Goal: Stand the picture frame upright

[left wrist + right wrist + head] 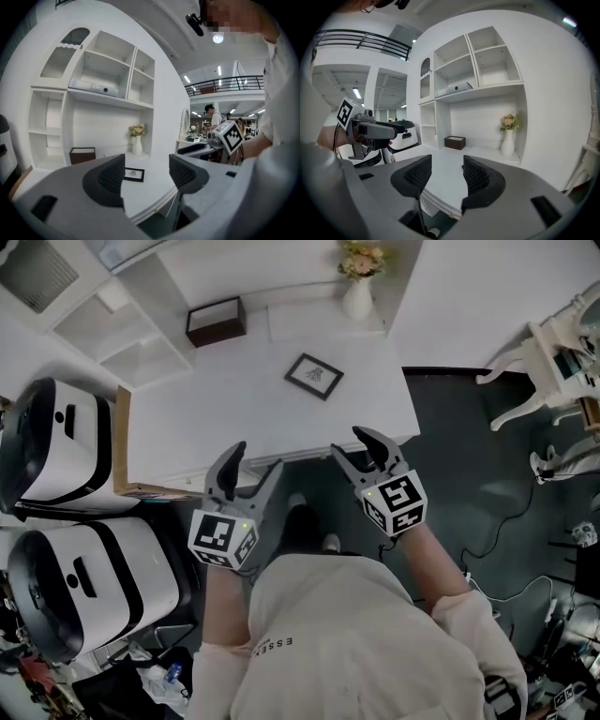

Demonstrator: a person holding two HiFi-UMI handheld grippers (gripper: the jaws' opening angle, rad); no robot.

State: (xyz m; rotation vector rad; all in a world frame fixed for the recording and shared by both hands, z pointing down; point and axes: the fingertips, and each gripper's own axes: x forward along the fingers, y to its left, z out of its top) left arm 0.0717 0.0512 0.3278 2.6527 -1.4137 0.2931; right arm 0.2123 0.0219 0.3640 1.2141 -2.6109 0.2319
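A small black picture frame (314, 376) lies flat on the white desk (187, 427), toward its back right. In the left gripper view the picture frame (134, 174) shows between the jaws, well ahead. My left gripper (255, 463) hovers open at the desk's front edge, with nothing in it. My right gripper (354, 444) is also open and empty, just to its right and nearer the frame. The right gripper view looks over the desk top between its own jaws (446, 176); I cannot see the frame there.
A brown box (216, 321) and a white vase of flowers (359, 287) stand at the desk's back, under white shelves (103, 70). Two white and black machines (56, 446) stand at the left. A white chair (553, 362) and floor cables (506, 521) are at the right.
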